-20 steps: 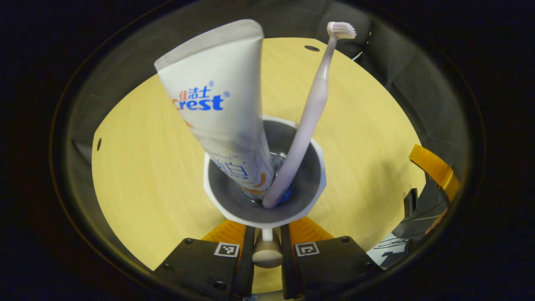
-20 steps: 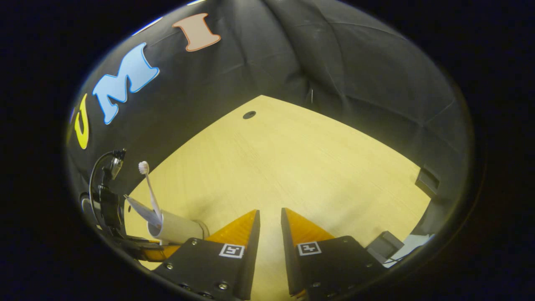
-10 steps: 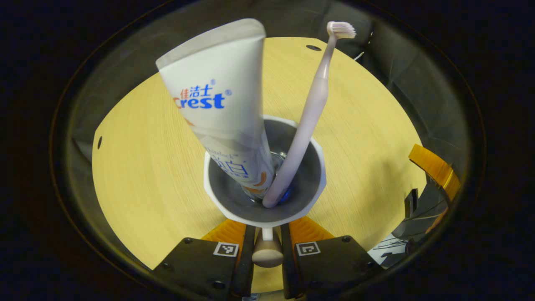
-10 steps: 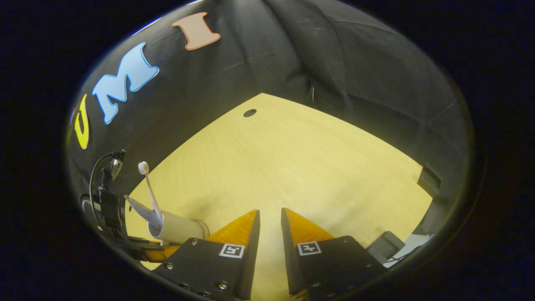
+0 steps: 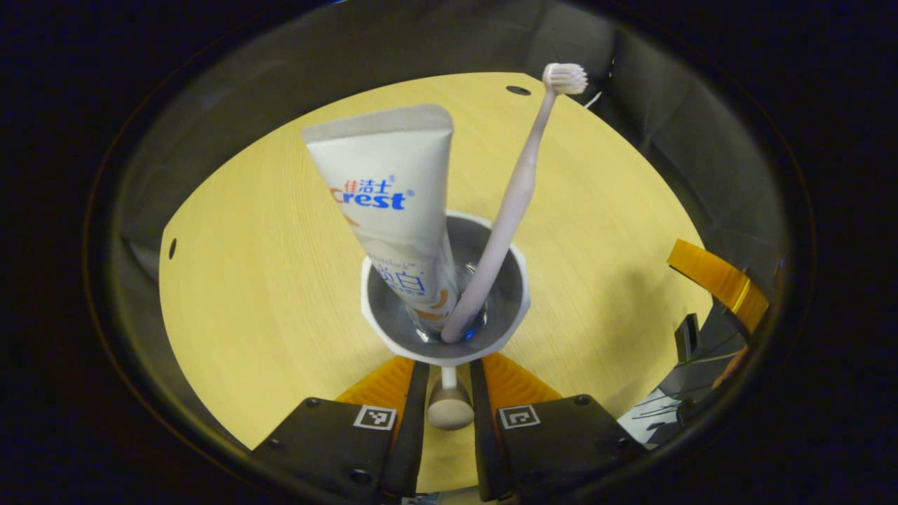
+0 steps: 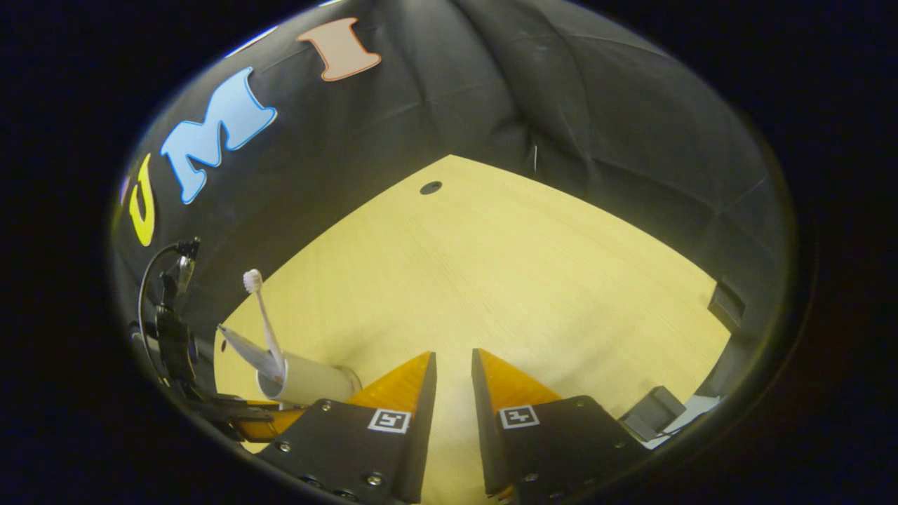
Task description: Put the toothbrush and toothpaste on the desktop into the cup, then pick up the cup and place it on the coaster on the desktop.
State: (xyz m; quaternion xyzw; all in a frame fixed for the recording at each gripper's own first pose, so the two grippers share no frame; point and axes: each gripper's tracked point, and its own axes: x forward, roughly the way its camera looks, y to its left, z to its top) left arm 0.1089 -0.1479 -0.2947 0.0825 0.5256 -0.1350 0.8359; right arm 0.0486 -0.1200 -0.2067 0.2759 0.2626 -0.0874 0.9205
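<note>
Cup (image 5: 445,294) handle sits pinched between the left gripper (image 5: 449,393) fingers, cup just ahead. Toothpaste (image 5: 393,203) and toothbrush (image 5: 515,203) stand inside; right gripper (image 6: 453,379) is empty, fingers slightly apart.

— What sort of place is this?
— A recording booth, not a home: black padded cloth (image 6: 561,105) walls in a bare light-wood desk (image 6: 505,280).
— Anything else?
— Cable holes (image 6: 431,187) in the desk, and dark equipment boxes (image 6: 652,410) at its edge.
</note>
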